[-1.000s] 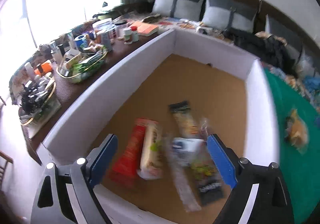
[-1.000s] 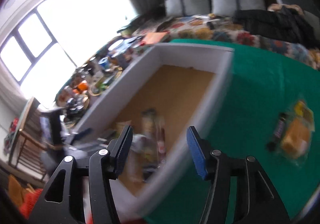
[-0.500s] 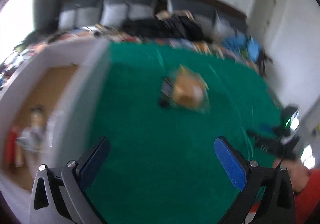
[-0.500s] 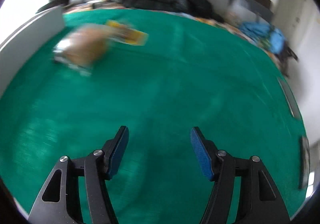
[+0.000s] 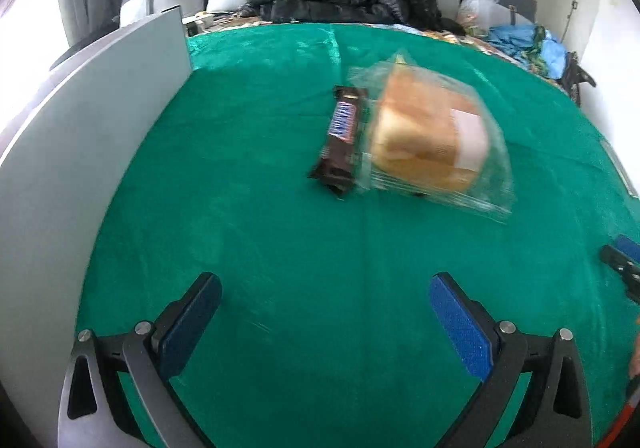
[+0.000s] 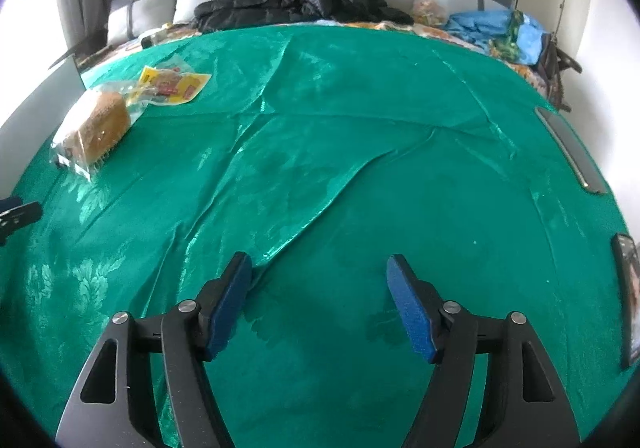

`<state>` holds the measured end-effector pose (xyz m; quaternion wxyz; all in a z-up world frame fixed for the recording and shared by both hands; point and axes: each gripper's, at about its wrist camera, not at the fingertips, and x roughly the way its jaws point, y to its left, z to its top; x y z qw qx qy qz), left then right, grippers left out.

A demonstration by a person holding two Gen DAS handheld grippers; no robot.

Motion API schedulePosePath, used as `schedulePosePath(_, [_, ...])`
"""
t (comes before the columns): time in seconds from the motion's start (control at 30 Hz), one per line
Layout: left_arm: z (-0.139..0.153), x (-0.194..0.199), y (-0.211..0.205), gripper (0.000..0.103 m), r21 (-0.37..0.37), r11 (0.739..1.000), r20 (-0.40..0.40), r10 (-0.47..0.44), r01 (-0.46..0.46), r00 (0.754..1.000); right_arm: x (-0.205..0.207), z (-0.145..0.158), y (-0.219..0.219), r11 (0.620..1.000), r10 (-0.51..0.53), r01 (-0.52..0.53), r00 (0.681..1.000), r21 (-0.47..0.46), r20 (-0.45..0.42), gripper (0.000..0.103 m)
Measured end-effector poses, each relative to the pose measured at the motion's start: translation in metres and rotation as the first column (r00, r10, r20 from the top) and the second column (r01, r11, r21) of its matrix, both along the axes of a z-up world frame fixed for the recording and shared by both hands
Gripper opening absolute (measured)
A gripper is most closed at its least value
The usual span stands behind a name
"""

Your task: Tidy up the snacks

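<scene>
The left gripper (image 5: 324, 292) hangs over the green cloth (image 5: 280, 248) with its jaws spread wide; they have just been opening, and only bare cloth shows between the blue pads (image 5: 192, 318). It holds nothing and touches nothing that can be seen.

Farther out from it, a little to the right, lie two snacks side by side. A dark brown chocolate bar (image 5: 340, 136) lies lengthwise, pointing away, and a loaf of bread in a clear bag (image 5: 430, 136) sits just to its right, the bag's edge against the bar. Both are well apart from the pads. Along the left side stands the white wall of a box (image 5: 80, 136), its edge beside the cloth.

The right gripper (image 6: 320, 296) is also over the cloth, on a wrinkled stretch toward the right of the surface. Its jaws stand fairly wide, less so than the left pair, and have just been opening; nothing lies between them. In its view the bread bag sits far off to the left, with a flat yellow snack packet (image 6: 172, 84) just beyond it. The chocolate bar is hidden from this side.

A tip of the left gripper shows at the left edge of the right view, and a tip of the right gripper at the right edge of the left view.
</scene>
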<state>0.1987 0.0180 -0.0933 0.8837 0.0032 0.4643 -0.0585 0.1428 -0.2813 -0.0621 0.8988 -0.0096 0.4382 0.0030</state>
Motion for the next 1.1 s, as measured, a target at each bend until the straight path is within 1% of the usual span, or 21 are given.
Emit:
schedulePosePath(0.07, [-0.0056, 0.0032, 0.0078, 0.102, -0.005, 1.000, -0.012, 0.021, -0.021, 1.000, 0.0019, -0.0003, -0.0026, 1.000, -0.002, 0.002, 1.000, 0.002, -0.003, 0.077])
schedulePosePath(0.13, [-0.0072, 0.0021, 0.0104, 0.102, -0.001, 0.999, 0.004, 0.032, -0.032, 0.999, 0.0028, -0.0008, -0.0025, 1.000, -0.002, 0.002, 1.000, 0.006, -0.004, 0.078])
schedulePosePath(0.27, [-0.0095, -0.0023, 0.0063, 0.102, 0.030, 0.999, 0.019, 0.028, -0.029, 0.999, 0.0033, -0.0016, -0.0030, 1.000, -0.003, 0.004, 1.000, 0.009, -0.008, 0.081])
schedulePosePath(0.53, [-0.0081, -0.0007, 0.0056, 0.103, 0.031, 0.999, 0.020, 0.025, -0.026, 0.999, 0.0050, -0.0025, -0.0033, 1.000, -0.004, 0.005, 1.000, 0.003, -0.013, 0.085])
schedulePosePath(1.1, [-0.0082, -0.0008, 0.0059, 0.103, 0.030, 0.999, 0.020, 0.024, -0.024, 1.000, 0.0049, -0.0028, -0.0037, 1.000, -0.005, 0.005, 1.000, 0.003, -0.014, 0.087])
